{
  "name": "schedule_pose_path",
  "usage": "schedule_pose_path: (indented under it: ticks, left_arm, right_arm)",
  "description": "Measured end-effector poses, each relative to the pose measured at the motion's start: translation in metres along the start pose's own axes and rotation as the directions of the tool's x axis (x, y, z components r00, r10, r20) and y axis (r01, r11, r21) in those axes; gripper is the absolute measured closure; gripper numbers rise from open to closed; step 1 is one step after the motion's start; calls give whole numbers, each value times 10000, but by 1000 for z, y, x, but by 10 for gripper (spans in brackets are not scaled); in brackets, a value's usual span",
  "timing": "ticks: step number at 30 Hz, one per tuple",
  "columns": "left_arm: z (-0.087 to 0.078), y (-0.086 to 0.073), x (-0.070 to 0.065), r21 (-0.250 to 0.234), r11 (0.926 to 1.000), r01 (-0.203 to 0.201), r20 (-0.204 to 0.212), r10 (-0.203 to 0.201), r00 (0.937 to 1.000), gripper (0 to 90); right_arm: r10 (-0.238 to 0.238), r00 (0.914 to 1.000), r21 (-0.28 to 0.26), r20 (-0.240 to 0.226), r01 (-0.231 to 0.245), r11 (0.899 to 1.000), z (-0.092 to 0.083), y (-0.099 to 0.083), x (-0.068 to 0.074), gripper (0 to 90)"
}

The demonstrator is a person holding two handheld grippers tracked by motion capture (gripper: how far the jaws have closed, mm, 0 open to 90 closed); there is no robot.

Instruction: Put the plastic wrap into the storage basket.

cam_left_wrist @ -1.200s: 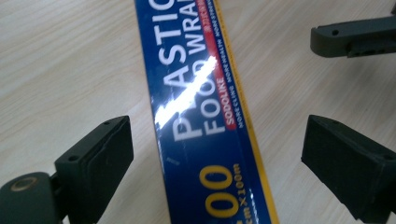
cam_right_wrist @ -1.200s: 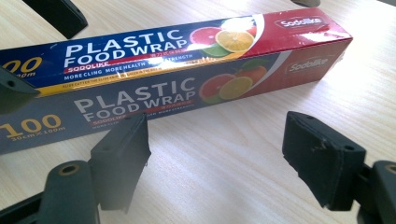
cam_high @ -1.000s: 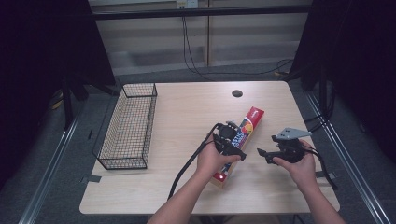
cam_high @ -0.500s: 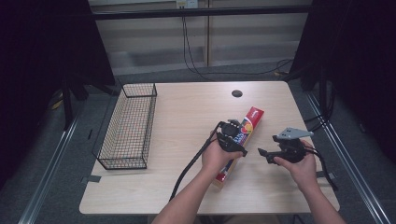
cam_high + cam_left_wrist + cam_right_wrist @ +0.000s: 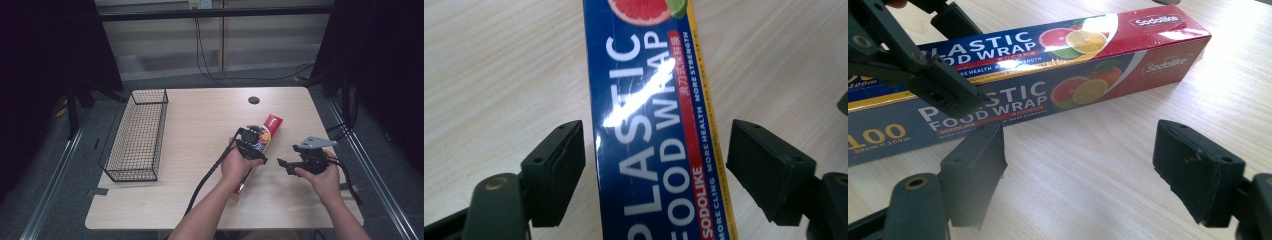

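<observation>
A long blue and red plastic food wrap box (image 5: 270, 125) lies flat on the table, right of centre. My left gripper (image 5: 252, 142) points down over its middle. In the left gripper view the box (image 5: 654, 100) sits between the two pads of that gripper (image 5: 656, 165). The jaws have just been closing, and a thin gap still shows on each side. My right gripper (image 5: 283, 164) hovers to the right of the box, and in its own view it (image 5: 1078, 170) stands open over bare wood with the box (image 5: 1058, 65) lying beyond it.
A black wire basket (image 5: 140, 132) stands at the table's left side. A dark round cable hole (image 5: 254, 100) sits near the far edge. The left gripper's cable (image 5: 205, 180) trails toward the front edge.
My left gripper has edged slightly right over the box and its jaws have narrowed around it. The right gripper has kept still.
</observation>
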State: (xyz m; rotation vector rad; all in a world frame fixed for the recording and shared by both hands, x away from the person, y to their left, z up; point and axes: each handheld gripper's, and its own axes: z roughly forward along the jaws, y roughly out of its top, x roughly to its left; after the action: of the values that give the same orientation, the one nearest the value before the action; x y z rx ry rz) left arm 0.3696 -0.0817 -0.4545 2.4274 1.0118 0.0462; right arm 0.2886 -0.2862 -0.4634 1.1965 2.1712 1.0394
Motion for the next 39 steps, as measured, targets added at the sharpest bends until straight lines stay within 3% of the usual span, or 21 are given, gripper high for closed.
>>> schedule_pose_path:
  ticks: [6,20,23,26,27,28,33,38,39]
  left_arm:
    - [7,3,-2,149,9999,0,-62,1,10000,278]
    - [12,6,-1,-124,9993,341,-340,-345,9988,375]
    - [11,8,-4,45,9987,499,-549,-496,9973,398]
    - [9,8,-3,190,9991,369,-689,-356,9970,419]
    - [8,7,-3,241,9987,458,-666,-441,9968,421]
    - [5,7,-1,519,9983,259,-682,-223,9974,423]
    - [-2,-2,9,656,9976,210,-642,-168,9978,420]
    - [0,-3,12,438,9988,231,-615,-204,9979,383]
    - [1,-2,12,292,9985,458,-522,-442,9977,378]
  right_arm:
    - [31,10000,-55,20,-31,10000,-2,1,-1,208]
    - [-59,10000,-62,-62,59,10000,-1,1,0,208]
    - [3,10000,-74,-49,-4,10000,-1,1,0,207]
    - [-23,10000,-108,-18,23,9999,-2,1,-1,207]
    - [23,10000,-101,-22,-23,9999,-2,1,-1,206]
    - [33,10000,-116,-43,-34,9999,-2,1,-1,207]
    - [61,10000,-128,-60,-62,9999,-3,0,-3,206]
    - [-9,10000,-94,-32,9,10000,-2,1,-1,206]
    - [-23,10000,-103,-39,22,9999,-2,1,0,205]
